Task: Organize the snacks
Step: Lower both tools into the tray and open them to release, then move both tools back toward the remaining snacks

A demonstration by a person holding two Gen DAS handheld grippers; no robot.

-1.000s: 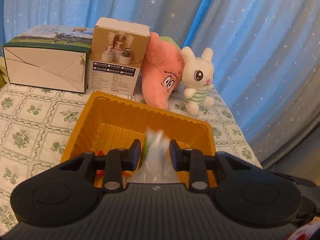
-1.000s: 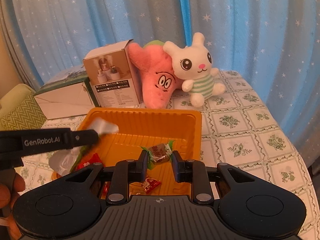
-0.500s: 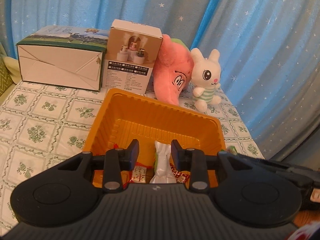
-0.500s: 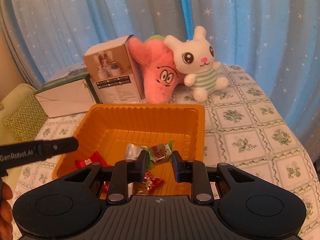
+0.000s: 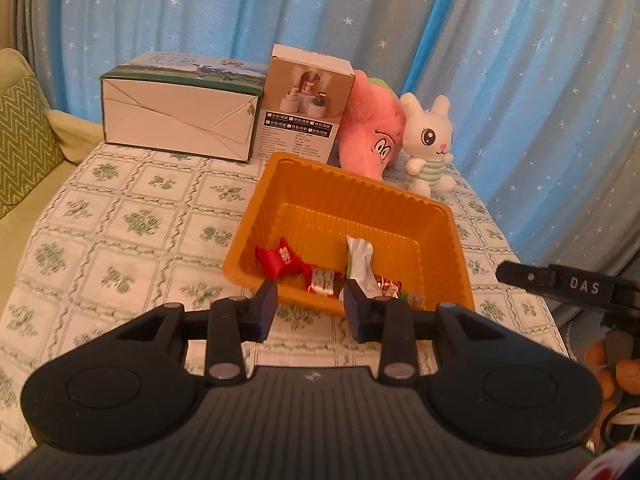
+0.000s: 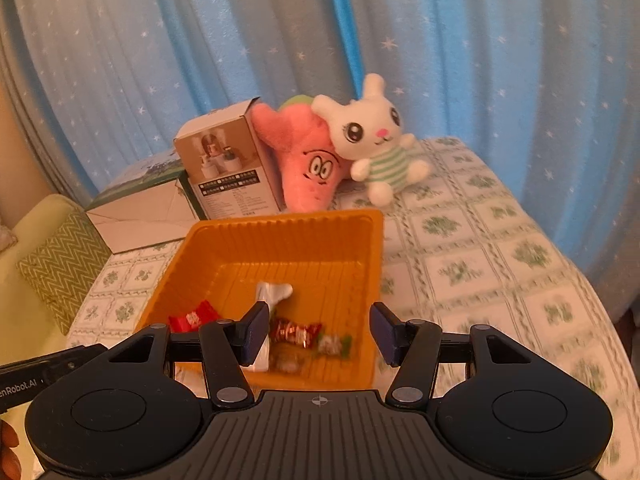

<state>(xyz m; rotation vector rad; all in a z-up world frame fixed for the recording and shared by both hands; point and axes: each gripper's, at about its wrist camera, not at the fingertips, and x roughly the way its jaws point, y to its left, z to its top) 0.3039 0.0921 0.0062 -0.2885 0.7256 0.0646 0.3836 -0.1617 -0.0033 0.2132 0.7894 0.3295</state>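
Note:
An orange tray sits mid-table and holds a red wrapper, a white packet, a red-silver candy and a blurred green-ended candy. My left gripper hovers just before the tray's near wall; its jaws are opening slightly with nothing between them. Above the tray's near end, my right gripper has its jaws opening wide and grips nothing; the green-ended candy lies below the gap. One right finger pokes in at the left wrist view's right edge.
Behind the tray stand a white-and-green carton, a humidifier box, a pink plush and a white rabbit plush. A blue star curtain hangs behind. A green zigzag cushion lies left of the table. The table drops off at right.
My left gripper let go of the white packet, which now lies in the tray, and drew back. The right jaws opened and the green-ended candy dropped into the tray.

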